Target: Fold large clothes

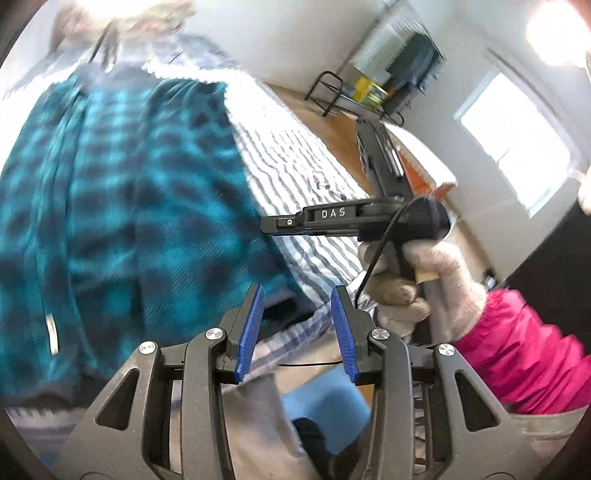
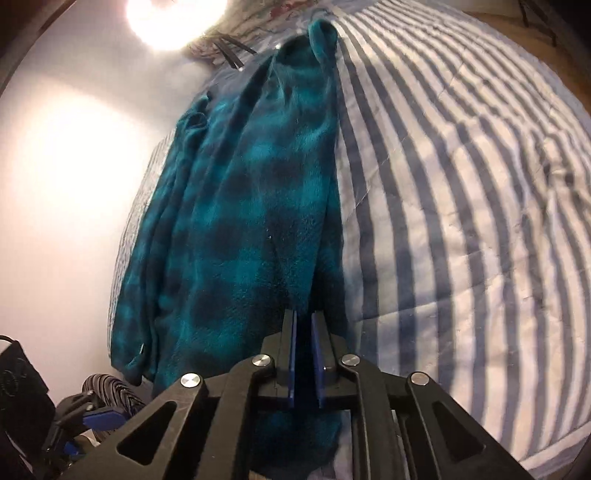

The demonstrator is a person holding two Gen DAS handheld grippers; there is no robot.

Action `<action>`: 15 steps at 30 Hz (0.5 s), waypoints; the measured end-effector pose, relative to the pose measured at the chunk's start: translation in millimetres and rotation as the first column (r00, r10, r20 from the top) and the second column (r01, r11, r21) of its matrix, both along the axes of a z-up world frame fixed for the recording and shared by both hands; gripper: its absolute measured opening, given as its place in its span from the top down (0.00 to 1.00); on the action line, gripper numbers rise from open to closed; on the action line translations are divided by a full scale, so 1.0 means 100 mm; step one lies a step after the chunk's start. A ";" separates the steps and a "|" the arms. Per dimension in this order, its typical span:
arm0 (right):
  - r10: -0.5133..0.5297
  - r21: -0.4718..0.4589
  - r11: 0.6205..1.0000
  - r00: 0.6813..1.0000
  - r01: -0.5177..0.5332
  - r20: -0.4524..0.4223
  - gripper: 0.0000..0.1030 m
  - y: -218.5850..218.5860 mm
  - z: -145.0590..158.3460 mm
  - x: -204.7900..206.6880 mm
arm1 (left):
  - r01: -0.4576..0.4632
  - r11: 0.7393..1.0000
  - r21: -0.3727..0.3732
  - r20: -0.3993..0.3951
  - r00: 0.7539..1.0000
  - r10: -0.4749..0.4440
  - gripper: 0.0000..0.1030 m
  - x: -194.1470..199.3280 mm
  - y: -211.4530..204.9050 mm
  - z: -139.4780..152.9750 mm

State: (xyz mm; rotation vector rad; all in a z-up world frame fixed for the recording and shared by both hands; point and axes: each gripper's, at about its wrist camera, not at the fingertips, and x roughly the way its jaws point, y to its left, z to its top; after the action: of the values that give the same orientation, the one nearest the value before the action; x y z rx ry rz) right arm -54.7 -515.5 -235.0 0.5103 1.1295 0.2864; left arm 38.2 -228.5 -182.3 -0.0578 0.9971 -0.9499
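Note:
A teal and black plaid fleece garment (image 2: 251, 206) lies bunched lengthwise on the striped bedspread (image 2: 461, 206). My right gripper (image 2: 303, 317) is shut on its near edge, with fleece running between the narrow blue pads and out below them. In the left wrist view the same garment (image 1: 122, 192) fills the left side, blurred. My left gripper (image 1: 297, 295) stands open just off the garment's lower corner, with nothing between its pads. The right gripper (image 1: 266, 226) shows there from the side, held by a gloved hand (image 1: 436, 273) in a pink sleeve (image 1: 524, 347).
The blue and white striped bedspread (image 1: 295, 158) covers the bed. Beyond it lie wood floor (image 1: 332, 125), a black wire rack (image 1: 332, 92) with boxes, and a bright window (image 1: 517, 136). A white wall and a glaring lamp (image 2: 173, 18) border the bed's far side.

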 end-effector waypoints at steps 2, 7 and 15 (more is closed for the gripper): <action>-0.018 0.003 1.000 1.000 0.018 0.020 0.71 -0.12 0.09 -0.06 | 0.033 0.999 0.041 0.002 0.999 -0.033 0.54 -0.03 -0.18 -0.07; -0.070 0.002 0.998 0.996 0.070 0.048 0.69 -0.38 0.21 -0.16 | 0.067 0.989 0.135 -0.055 0.997 -0.060 0.53 -0.01 -0.53 -0.44; -0.138 0.034 0.990 0.990 0.137 0.027 0.69 -0.72 0.12 -0.23 | 0.101 0.960 0.262 -0.016 0.995 -0.101 0.38 -0.04 -0.86 -0.80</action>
State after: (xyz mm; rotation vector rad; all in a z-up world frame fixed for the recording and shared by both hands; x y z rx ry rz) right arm -78.0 -587.8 -222.5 0.6079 1.0569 0.1923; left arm 34.5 -314.5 -262.4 0.2158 1.1294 -0.9030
